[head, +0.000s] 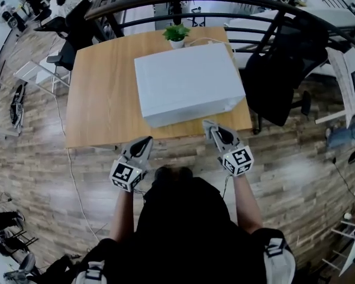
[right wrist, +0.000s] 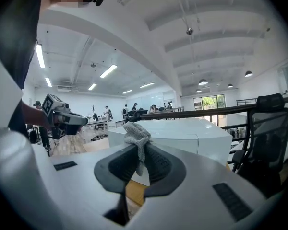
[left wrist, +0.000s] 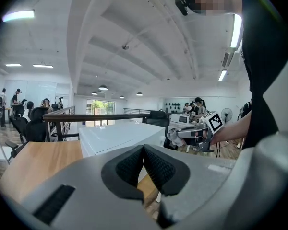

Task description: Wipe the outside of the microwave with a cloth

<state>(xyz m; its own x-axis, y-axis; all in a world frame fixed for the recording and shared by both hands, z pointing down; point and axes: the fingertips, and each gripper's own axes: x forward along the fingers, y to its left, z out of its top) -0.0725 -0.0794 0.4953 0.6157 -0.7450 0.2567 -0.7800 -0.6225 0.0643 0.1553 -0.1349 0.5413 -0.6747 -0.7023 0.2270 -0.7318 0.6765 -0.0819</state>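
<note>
A person stood at the near edge of a wooden table (head: pixel 100 99), a gripper in each hand, facing a white microwave (head: pixel 189 84) that sat on the right half of the tabletop. The right gripper (right wrist: pixel 140 152) was clamped on a small grey cloth (right wrist: pixel 137 135), a crumpled tuft of it standing up above the dark pads and a short end hanging down between them. That gripper was held just before the microwave's front right corner; whether the cloth touched the white casing could not be told. The left gripper (left wrist: pixel 143 150) had its jaws pressed together with nothing between them, and it hovered over the table's near edge, off the microwave's front left corner and apart from it. Behind the microwave, at the table's far edge, a small white pot (head: pixel 177 43) held a leafy green plant (head: pixel 176 32). A black office chair (head: pixel 284 70) stood just beside the table's right side, and a dark curved railing (head: pixel 225 5) ran behind.
</note>
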